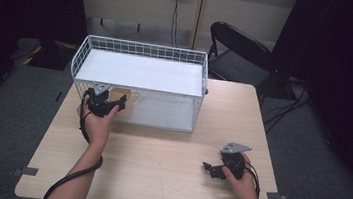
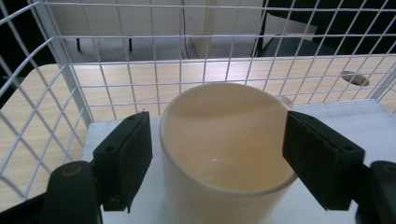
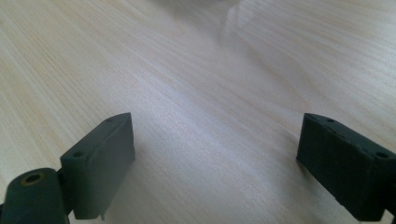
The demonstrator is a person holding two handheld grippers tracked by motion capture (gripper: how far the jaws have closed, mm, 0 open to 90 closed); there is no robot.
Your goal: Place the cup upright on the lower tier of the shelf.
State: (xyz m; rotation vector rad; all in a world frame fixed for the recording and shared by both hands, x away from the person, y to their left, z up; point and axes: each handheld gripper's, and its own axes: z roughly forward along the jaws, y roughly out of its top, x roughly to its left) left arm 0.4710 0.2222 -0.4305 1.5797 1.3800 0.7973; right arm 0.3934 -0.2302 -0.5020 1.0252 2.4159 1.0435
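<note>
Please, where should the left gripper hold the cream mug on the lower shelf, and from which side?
Grip the mug across its round wall just below the rim, coming in level through the rack's open front. It stands upright, and its handle points away, to the far right, so both sides are free.

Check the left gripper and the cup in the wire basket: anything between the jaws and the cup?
Nothing visible. The left gripper has its jaws open either side of the cream cup, with small gaps, on the wire basket's lower white shelf.
</note>
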